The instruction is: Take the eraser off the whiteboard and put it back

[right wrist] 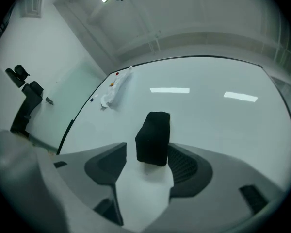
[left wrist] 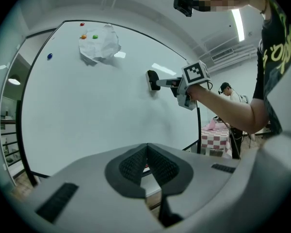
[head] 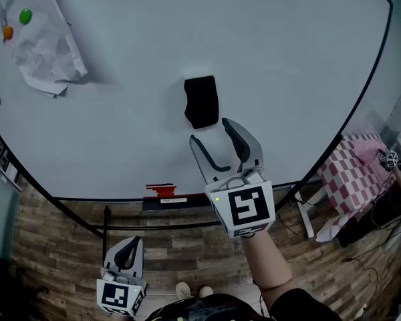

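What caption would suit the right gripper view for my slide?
Open right gripper facing the black eraser that sits on the whiteboard.

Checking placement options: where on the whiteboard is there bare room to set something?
Bare: the whiteboard's whole right side beyond the eraser, and lower left below the crumpled paper. Crowded: upper left, with paper and magnets.

The right claw (head: 209, 131) and the left claw (head: 128, 245) are light grey with dark ribbed pads (right wrist: 186, 165). Each carries a white cube (head: 247, 207) with black square markers. The person wears a black shirt (left wrist: 276, 57) with yellow print.
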### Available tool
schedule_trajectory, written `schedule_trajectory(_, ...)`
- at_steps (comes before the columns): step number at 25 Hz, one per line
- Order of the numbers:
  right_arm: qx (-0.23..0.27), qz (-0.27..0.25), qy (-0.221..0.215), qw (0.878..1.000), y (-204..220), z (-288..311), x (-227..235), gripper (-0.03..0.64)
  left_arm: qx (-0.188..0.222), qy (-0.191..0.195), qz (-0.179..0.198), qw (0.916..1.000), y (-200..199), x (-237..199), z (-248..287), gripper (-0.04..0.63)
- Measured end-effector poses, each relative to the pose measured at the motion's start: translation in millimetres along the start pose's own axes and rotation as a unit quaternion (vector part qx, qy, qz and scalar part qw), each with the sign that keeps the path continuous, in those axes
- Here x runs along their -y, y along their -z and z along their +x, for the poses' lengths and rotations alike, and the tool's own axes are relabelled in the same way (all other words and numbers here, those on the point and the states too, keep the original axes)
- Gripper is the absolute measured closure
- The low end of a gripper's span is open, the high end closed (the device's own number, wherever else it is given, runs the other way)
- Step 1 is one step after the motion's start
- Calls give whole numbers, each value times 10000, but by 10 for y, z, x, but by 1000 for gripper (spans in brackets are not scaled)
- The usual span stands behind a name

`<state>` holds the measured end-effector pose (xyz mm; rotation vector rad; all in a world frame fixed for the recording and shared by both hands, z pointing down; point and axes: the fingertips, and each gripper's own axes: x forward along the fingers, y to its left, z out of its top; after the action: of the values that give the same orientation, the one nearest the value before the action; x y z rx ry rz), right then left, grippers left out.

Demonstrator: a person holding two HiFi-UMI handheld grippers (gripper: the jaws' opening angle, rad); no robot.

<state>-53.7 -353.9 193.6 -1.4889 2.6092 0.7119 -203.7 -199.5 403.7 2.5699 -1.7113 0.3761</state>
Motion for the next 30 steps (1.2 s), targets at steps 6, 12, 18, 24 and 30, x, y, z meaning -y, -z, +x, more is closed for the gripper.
schedule_trajectory(6,-55,-225,329,9992,-66,160,42,351,11,-6,8,10000,5,-71,-25,589)
schedule_trajectory(12,-265,-347,558,9975,13,268,85,342,93,32,-17,10000,26,-100,-34,589)
schedule_trajectory(18,-321,-392,706,9962,45,358,112,339,14,18,-12,10000,19,-175,-30,589)
schedule_trajectory(24,-420,-370,792,9953,95,419,144,341,41,116,-51,9999,11,-200,14,589)
schedule_trajectory(30,-370,-260,909,9948,109,453,189,356,-24,172,20,9998,45,-267,35,589)
